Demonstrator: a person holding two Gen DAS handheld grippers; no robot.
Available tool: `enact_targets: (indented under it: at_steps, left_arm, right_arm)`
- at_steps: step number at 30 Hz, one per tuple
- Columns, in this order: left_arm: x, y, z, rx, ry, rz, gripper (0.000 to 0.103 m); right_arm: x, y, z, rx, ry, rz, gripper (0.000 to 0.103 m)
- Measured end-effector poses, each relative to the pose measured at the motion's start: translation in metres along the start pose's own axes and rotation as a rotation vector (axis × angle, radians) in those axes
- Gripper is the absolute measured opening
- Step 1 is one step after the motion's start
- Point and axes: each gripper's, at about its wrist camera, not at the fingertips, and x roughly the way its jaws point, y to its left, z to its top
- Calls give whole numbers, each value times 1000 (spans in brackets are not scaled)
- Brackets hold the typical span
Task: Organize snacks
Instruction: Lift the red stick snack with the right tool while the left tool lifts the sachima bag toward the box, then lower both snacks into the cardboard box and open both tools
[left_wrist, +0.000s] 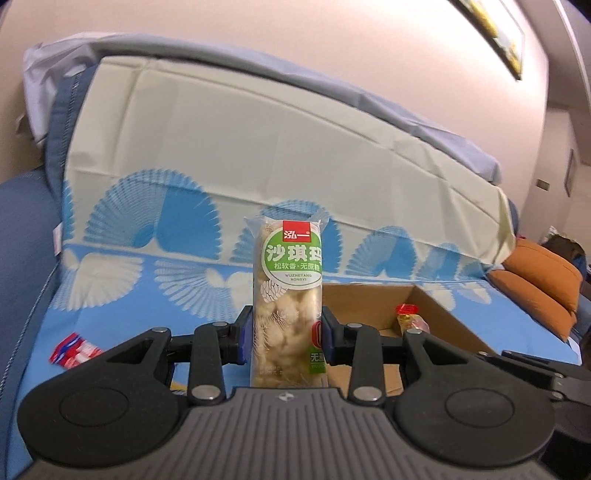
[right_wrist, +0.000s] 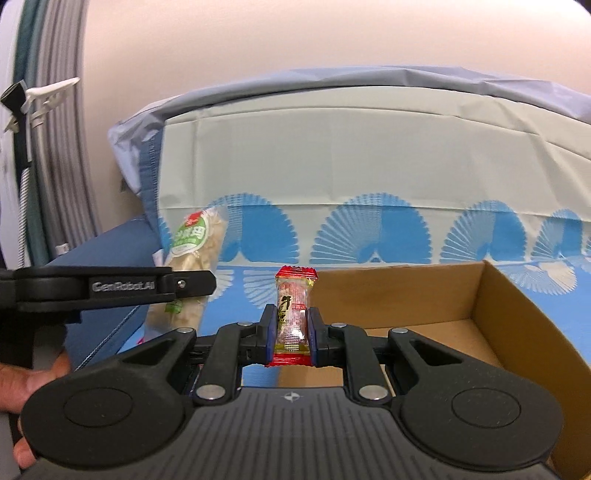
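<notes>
My left gripper (left_wrist: 288, 334) is shut on a tall clear packet of puffed rice cake with a green label (left_wrist: 290, 280), held upright above the blue patterned cloth. My right gripper (right_wrist: 291, 334) is shut on a small candy with red ends (right_wrist: 293, 310), also upright. That candy (left_wrist: 410, 319) shows in the left wrist view over the open cardboard box (left_wrist: 436, 317). In the right wrist view the box (right_wrist: 498, 306) lies ahead and to the right, and the left gripper's arm (right_wrist: 122, 288) with the rice cake packet (right_wrist: 192, 258) crosses on the left.
A red and white wrapped snack (left_wrist: 75, 350) lies on the cloth at the left. Behind stands a sofa back draped in pale sheeting (left_wrist: 258, 147). An orange cushion (left_wrist: 539, 284) sits at the far right. A person's hand (right_wrist: 33, 376) shows at the lower left.
</notes>
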Motion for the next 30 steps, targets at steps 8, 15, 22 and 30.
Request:
enact_targets:
  at_steps: [8, 15, 22, 30]
  left_arm:
    - [7, -34, -8, 22, -2, -61, 40]
    - [11, -60, -16, 55, -3, -107, 40]
    - [19, -80, -22, 90, 7, -161, 40]
    - [25, -93, -27, 116, 6, -189, 40]
  right_arm:
    - [0, -41, 3, 92, 9, -127, 17]
    - [3, -80, -2, 189, 33, -246, 17]
    - [-5, -99, -7, 197, 24, -289, 17]
    - [-8, -114, -9, 215, 30, -307, 17]
